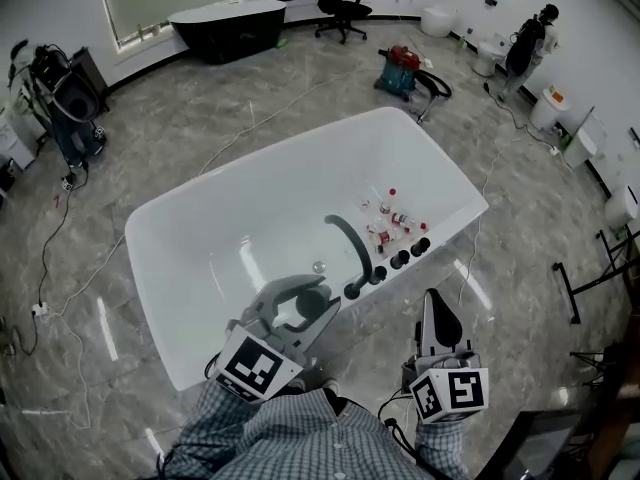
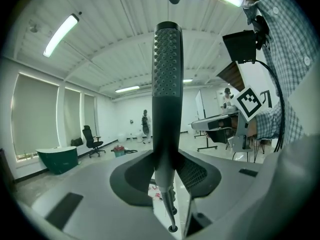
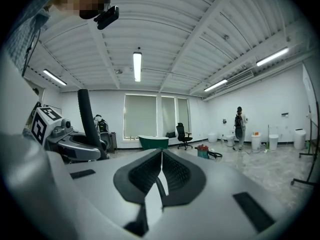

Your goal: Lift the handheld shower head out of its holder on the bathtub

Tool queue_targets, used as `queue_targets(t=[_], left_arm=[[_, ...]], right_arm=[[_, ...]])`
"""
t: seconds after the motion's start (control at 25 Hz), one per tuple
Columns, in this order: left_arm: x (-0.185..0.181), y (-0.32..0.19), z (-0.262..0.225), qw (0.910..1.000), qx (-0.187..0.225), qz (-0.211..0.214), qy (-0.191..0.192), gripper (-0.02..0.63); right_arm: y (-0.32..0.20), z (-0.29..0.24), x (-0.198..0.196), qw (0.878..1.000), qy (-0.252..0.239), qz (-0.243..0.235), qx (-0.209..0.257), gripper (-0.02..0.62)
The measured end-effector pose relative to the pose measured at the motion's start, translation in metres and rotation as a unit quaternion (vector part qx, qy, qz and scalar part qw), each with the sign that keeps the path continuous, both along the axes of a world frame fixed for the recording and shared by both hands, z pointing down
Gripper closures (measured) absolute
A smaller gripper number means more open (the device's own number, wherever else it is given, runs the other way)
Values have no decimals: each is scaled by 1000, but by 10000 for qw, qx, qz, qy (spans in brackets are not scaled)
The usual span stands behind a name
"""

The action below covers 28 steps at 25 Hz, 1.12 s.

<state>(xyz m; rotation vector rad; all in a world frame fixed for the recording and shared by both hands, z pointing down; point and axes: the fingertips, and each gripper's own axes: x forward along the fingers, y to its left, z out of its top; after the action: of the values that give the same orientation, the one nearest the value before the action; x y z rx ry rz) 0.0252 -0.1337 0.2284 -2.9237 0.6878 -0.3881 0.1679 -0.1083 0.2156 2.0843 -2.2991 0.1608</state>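
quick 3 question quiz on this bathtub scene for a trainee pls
1. True or false: the left gripper is shut on the dark grey handheld shower head.
2. The right gripper holds: A) a hose B) nothing C) a bottle.
3. Fill in: the small red-capped bottles lie ____ the white oval bathtub.
Key: 1 true; 2 B; 3 inside.

Handheld shower head [image 2: 167, 84]: dark grey slim wand, dotted nozzle face toward camera. Upright, clamped between the left gripper [image 2: 166, 171] jaws.
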Motion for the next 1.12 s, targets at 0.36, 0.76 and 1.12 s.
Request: queue_targets(t=[0.36, 0.76, 1.12], left_arm=[[-8, 7, -22, 9997, 156, -51, 163, 465], [-1, 8, -25, 9996, 181, -53, 213, 465], [2, 8, -25, 9995, 164, -112, 253, 465]], right_arm=[[5, -16, -3, 9996, 92, -67, 272, 577], [6, -13, 0, 9996, 153, -68, 211, 578], [10, -15, 4, 9995, 232, -48, 223, 578]])
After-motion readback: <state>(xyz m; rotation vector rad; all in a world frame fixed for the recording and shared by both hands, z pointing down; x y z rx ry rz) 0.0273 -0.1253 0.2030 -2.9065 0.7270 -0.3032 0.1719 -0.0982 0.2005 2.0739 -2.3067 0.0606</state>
